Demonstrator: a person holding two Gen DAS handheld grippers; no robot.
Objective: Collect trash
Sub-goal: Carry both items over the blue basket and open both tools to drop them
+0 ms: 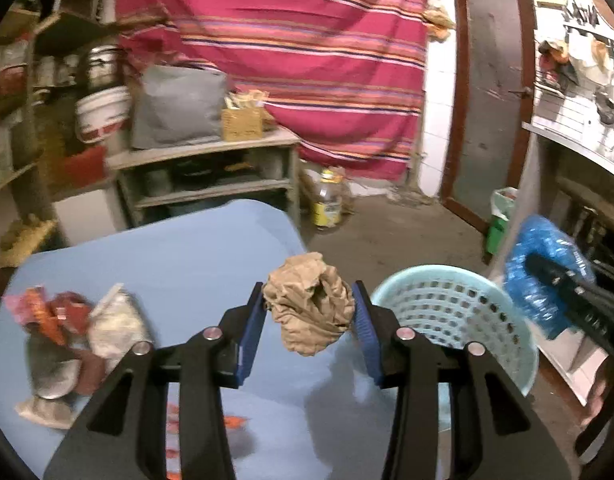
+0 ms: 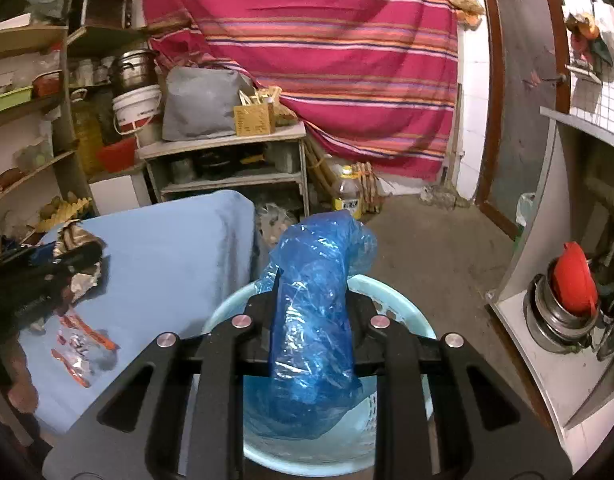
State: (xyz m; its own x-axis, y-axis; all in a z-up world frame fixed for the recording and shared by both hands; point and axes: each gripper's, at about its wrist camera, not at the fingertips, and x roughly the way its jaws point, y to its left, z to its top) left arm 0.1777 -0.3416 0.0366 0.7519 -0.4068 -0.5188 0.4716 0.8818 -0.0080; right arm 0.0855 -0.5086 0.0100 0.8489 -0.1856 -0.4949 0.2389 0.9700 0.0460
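Observation:
My left gripper (image 1: 309, 314) is shut on a crumpled brown paper wad (image 1: 309, 304), held above the blue-covered table (image 1: 195, 256). A pale blue perforated basket (image 1: 447, 308) stands just right of it, off the table's edge. In the right wrist view my right gripper (image 2: 313, 300) is shut on a crumpled blue plastic bag (image 2: 315, 312), which hangs over the basket (image 2: 403, 304). That bag (image 1: 543, 264) and the right gripper (image 1: 547, 270) also show at the right of the left wrist view. More wrappers (image 1: 67, 328) lie in a heap on the table's left side.
Orange-and-clear wrappers (image 2: 81, 344) lie on the table near its front edge. A low shelf unit (image 1: 211, 176) and a yellow-labelled bottle (image 1: 327, 200) stand behind the table. A counter with metal pots and a red lid (image 2: 567, 300) is at the right; a door (image 1: 491, 92) beyond.

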